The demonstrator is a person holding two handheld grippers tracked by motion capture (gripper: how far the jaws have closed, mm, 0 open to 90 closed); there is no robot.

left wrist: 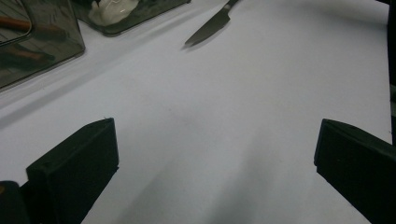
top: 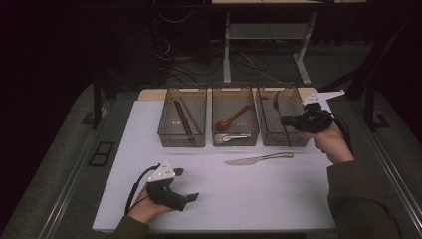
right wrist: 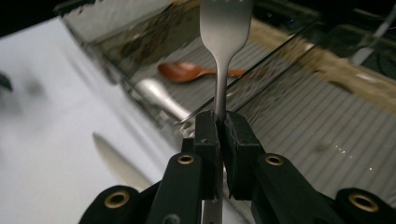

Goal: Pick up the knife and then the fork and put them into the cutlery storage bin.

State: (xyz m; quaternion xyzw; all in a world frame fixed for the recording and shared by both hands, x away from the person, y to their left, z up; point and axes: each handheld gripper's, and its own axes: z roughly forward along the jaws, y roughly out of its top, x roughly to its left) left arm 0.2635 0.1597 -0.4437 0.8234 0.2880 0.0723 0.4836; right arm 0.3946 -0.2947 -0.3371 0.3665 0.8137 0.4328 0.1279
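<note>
Fork (right wrist: 225, 32) clamped in right gripper (right wrist: 218, 122) over right bin (top: 283, 133); release into it is judged next. Left gripper (top: 186, 184) held apart, empty.

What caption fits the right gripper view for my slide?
Right hand-held gripper shut on a fork, held over the right-hand bin; red spoon in the neighbouring bin.

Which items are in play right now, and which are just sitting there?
In play:
- fork, pinched in the right tool
- right bin, which the fork hangs over
- knife, loose on the table

Sitting there:
- chopsticks in the left bin
- red spoon in the middle bin
- left tool, open
</note>
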